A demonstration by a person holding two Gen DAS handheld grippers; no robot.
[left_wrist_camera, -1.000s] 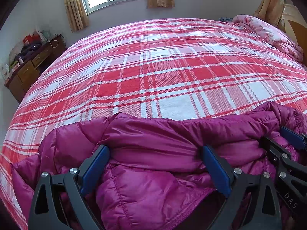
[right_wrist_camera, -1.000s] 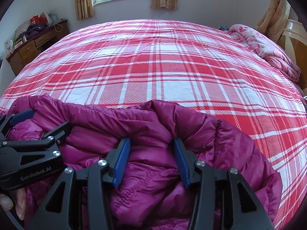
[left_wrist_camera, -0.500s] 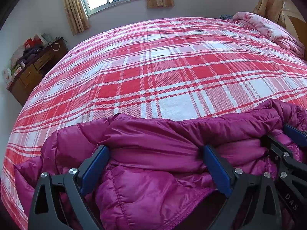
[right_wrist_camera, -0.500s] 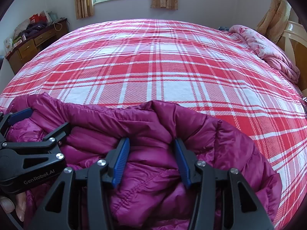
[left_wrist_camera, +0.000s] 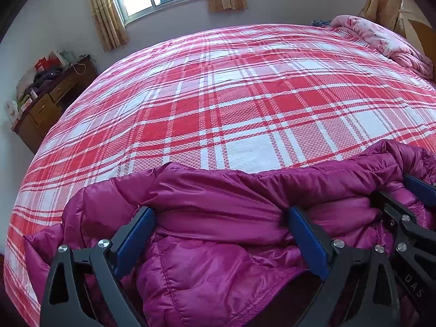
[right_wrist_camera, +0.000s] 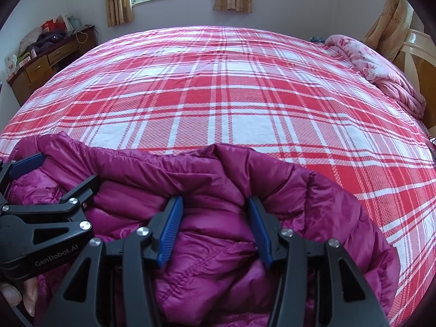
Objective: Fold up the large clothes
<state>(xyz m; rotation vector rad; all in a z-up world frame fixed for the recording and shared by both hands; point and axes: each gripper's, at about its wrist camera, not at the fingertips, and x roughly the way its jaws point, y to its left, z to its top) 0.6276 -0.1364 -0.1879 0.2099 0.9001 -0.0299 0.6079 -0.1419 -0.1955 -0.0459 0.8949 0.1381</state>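
A magenta puffer jacket (left_wrist_camera: pixel 218 272) (right_wrist_camera: pixel 218 259) lies bunched at the near edge of a bed with a red and white plaid cover (left_wrist_camera: pixel 218 109) (right_wrist_camera: pixel 218 95). My left gripper (left_wrist_camera: pixel 220 212) stands wide open, with a long fold of the jacket lying between its blue pads and over their tips. In the right wrist view the left gripper (right_wrist_camera: pixel 54 174) shows at the left edge. My right gripper (right_wrist_camera: pixel 214 204) is shut on a thick bunch of the jacket near its right end. Its fingertips (left_wrist_camera: pixel 408 182) show at the right edge of the left wrist view.
A pink quilt (left_wrist_camera: pixel 381 41) (right_wrist_camera: pixel 376 70) is heaped at the bed's far right by a wooden headboard (right_wrist_camera: pixel 419 62). A cluttered wooden desk (left_wrist_camera: pixel 46 103) (right_wrist_camera: pixel 41 62) stands at the far left under a curtained window. A person's fingers (right_wrist_camera: pixel 16 297) hold the left gripper.
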